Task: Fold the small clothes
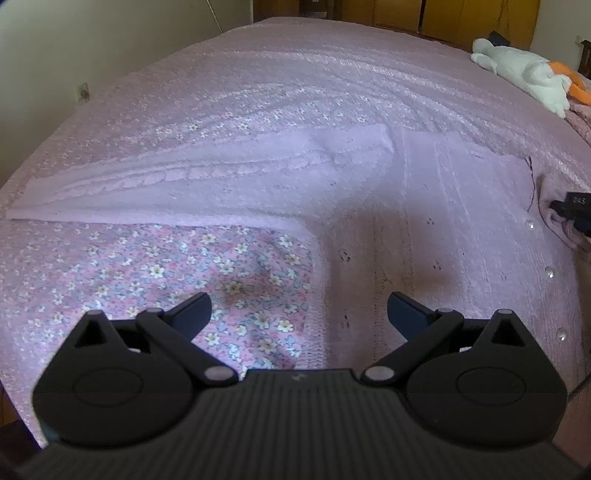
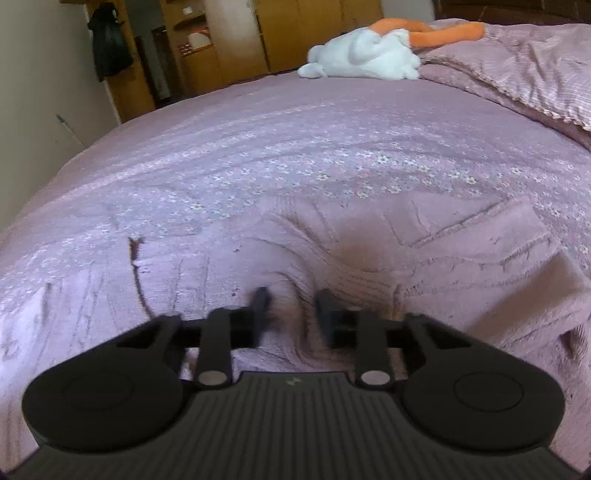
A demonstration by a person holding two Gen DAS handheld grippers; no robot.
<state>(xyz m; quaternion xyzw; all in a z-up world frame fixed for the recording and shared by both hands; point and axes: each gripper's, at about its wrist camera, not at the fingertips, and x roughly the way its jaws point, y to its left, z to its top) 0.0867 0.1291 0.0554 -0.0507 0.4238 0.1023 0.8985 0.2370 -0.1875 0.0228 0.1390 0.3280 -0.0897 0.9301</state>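
1. Left wrist view: left claw (image 1: 299, 308) spread wide apart, holding nothing, hovering low over the bed (image 1: 295, 66).
2. Under its left finger, floral bedspread (image 1: 221, 266); under its right finger, the hem side of a pale pink knit cardigan (image 1: 424, 221).
3. Cardigan lying flat at the 12 to 3 o'clock stretch of the view, one sleeve (image 1: 177, 184) stretched out toward 9 o'clock, cable pattern visible along it.
4. Row of small pearly buttons (image 1: 550, 272) down the cardigan's edge at 3 to 4 o'clock.
5. At 3 o'clock, right claw (image 1: 570, 212) entering from the frame edge, touching bunched knit near the neckline.
6. White and orange plush toy (image 1: 532, 77) far off at 1 o'clock.
7. Right wrist view: right claw (image 2: 291, 310) narrowed but not fully together, blurred, a ridge of cardigan (image 2: 369, 258) knit gathered between the fingers; firm clamp on it impossible to tell.
8. Cardigan filling the lower half, wrinkles radiating from the claw, folded sleeve toward 3 o'clock.
9. Plush toy (image 2: 362, 55) at 12 o'clock beside a rumpled blanket (image 2: 517, 70); wooden wardrobe (image 2: 295, 33) behind.
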